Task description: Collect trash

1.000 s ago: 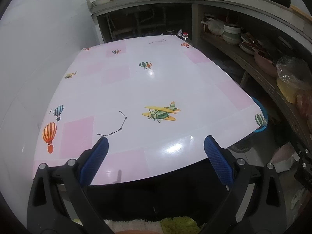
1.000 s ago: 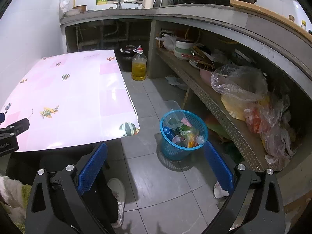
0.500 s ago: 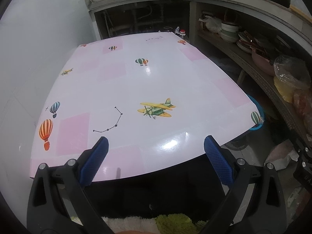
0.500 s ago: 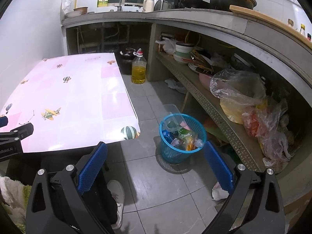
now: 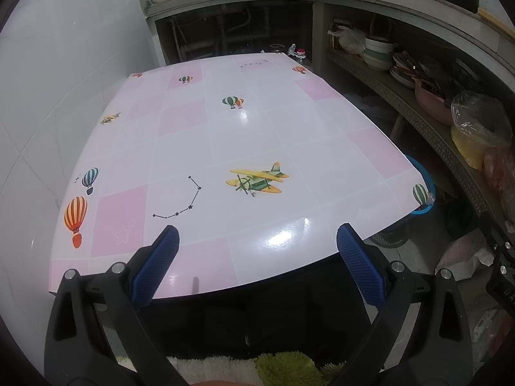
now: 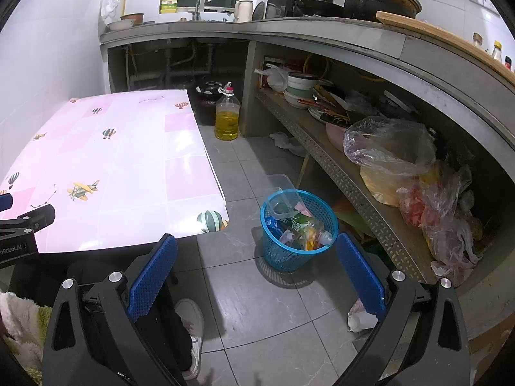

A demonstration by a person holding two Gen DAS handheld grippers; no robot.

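Trash (image 6: 297, 225) heaped in blue basket (image 6: 276, 254) on floor beside table (image 5: 225, 135), what looks like crumpled paper (image 6: 360, 317) nearby, left gripper (image 5: 257, 241) and right gripper (image 6: 257, 254) both spread apart, empty.

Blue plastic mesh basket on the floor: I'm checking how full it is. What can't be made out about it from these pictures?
- Left wrist view: the pink patterned table hides all but a rim sliver of the blue plastic mesh basket.
- Right wrist view: the basket shows its top layer of clear wrappers and a bottle; what lies beneath is buried.
- Crumpled white scrap: partly hidden behind the open right gripper's finger.
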